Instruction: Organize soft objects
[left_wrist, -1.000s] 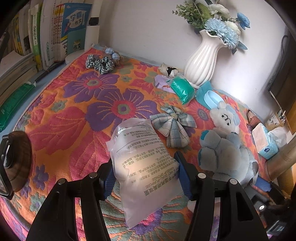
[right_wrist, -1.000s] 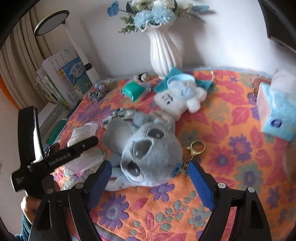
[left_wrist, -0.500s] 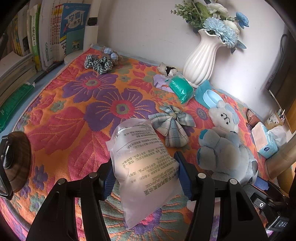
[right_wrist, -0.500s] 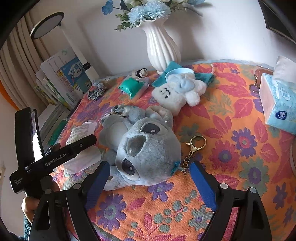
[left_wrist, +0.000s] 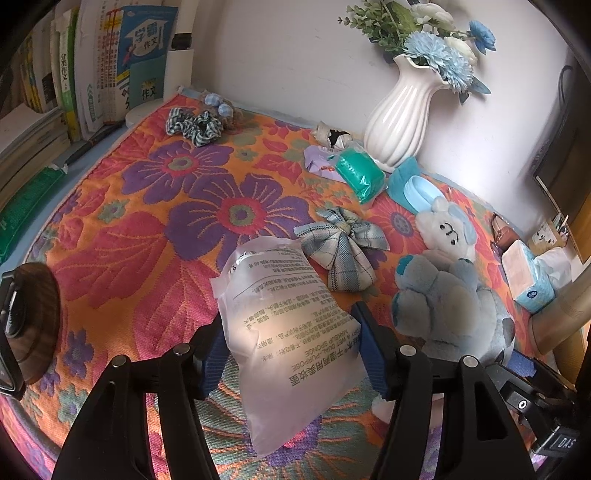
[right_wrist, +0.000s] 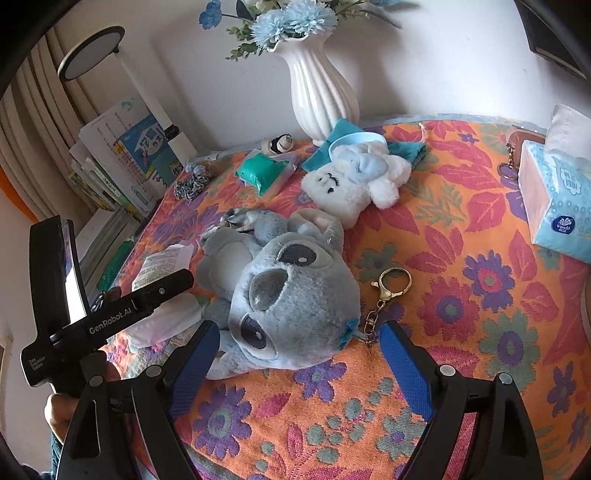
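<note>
My left gripper (left_wrist: 291, 350) is shut on a frosted plastic sponge packet (left_wrist: 284, 317) with printed text, held just above the floral cloth (left_wrist: 147, 229). The packet also shows in the right wrist view (right_wrist: 162, 269). My right gripper (right_wrist: 295, 354) is open, its blue pads on either side of a grey plush koala head (right_wrist: 291, 299) that lies on the cloth. The koala shows in the left wrist view (left_wrist: 450, 306) to the packet's right. A plaid bow (left_wrist: 340, 251), a white bunny plush (right_wrist: 354, 184) and a green pouch (left_wrist: 358, 173) lie beyond.
A white vase (right_wrist: 321, 88) with blue flowers stands at the back wall. Books (left_wrist: 85, 66) stand at the left. A tissue pack (right_wrist: 554, 199) lies at the right. A plaid scrunchie (left_wrist: 195, 125) lies at the far left of the cloth. A gold keyring clasp (right_wrist: 388, 291) lies beside the koala.
My right gripper has moved closer to the koala, which now sits between its open pads. My left gripper still holds the packet and has barely moved.
</note>
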